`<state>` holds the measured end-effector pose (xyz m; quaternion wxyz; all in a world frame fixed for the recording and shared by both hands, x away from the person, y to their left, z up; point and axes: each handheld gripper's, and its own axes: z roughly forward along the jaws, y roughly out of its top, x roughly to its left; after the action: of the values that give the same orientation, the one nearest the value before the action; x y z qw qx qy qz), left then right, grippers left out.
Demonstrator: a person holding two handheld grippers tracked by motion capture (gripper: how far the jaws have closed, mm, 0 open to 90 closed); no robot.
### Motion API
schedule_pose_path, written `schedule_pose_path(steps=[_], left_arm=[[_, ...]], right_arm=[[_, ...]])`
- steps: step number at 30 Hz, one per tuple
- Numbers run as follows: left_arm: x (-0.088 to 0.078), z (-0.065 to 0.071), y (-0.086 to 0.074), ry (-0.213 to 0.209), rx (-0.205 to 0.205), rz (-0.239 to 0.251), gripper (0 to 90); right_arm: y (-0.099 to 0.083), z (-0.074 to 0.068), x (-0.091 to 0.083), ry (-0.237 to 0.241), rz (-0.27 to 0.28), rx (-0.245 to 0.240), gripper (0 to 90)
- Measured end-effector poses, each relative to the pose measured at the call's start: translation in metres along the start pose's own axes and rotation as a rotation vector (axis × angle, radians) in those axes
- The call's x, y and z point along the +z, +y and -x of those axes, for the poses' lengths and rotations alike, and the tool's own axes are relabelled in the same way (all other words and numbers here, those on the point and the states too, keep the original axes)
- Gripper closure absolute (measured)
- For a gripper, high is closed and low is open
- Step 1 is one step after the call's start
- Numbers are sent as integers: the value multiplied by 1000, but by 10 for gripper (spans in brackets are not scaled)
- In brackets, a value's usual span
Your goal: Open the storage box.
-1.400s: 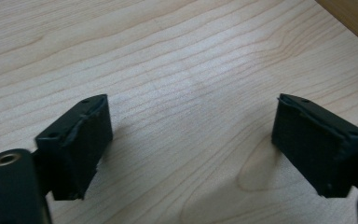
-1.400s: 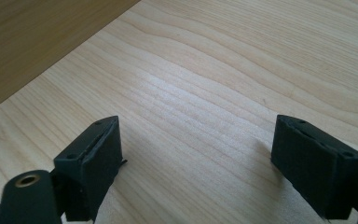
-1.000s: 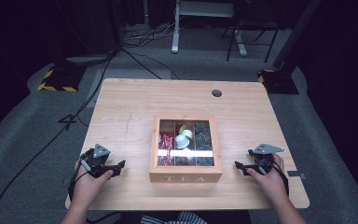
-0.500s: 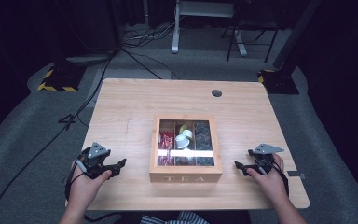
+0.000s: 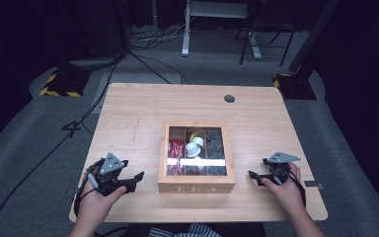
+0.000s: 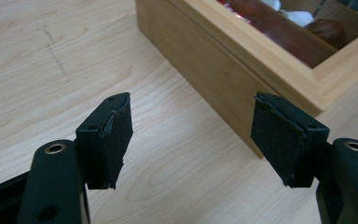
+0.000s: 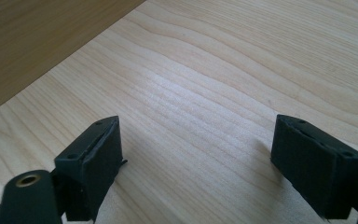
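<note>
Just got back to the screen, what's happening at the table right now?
A person holds a claw in each hand on either side of a wooden tea box in the middle of the table. The left claw is open and empty, pointed at the box's left side; its jaws have just been closing a little. The right claw is open and empty over bare wood. The box's glass-windowed lid is shut, untouched.

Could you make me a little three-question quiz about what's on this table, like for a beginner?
1. What word is printed on the front of the wooden box?
2. True or false: the left hand-held gripper is clamped on the box.
3. How many columns of compartments show through the box's lid: two, three or four?

Key:
1. TEA.
2. False: its jaws stand open beside the box, with nothing between them.
3. Three.
</note>
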<state>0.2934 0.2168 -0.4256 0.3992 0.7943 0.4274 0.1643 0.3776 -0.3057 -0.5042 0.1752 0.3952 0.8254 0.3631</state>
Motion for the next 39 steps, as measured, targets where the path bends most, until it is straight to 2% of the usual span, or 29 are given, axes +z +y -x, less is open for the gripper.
schedule_pose_path(steps=[3,10,17,20,25,27,31,34,35,39], left_arm=[[0,12,2,-39,-4,14,303],[4,30,4,-109,40,15,307],[17,50,3,-169,80,-32,355],[22,52,0,-161,91,-51,366],[27,50,-3,-139,81,-71,412],[29,48,-5,-141,59,-96,484],[29,46,-6,-144,56,-100,614],[29,44,-5,-157,53,-97,652],[28,45,-5,-168,49,-105,706],[28,44,-5,-161,59,-116,754]], right_arm=[[0,0,0,2,1,0,165],[0,0,0,4,1,1,165],[0,0,0,5,1,0,165],[0,0,0,5,2,0,165],[0,0,0,5,2,0,165],[0,0,0,5,2,0,165],[0,0,0,5,2,0,166],[0,0,0,5,2,0,165],[0,0,0,5,2,0,165],[0,0,0,7,2,-2,168]])
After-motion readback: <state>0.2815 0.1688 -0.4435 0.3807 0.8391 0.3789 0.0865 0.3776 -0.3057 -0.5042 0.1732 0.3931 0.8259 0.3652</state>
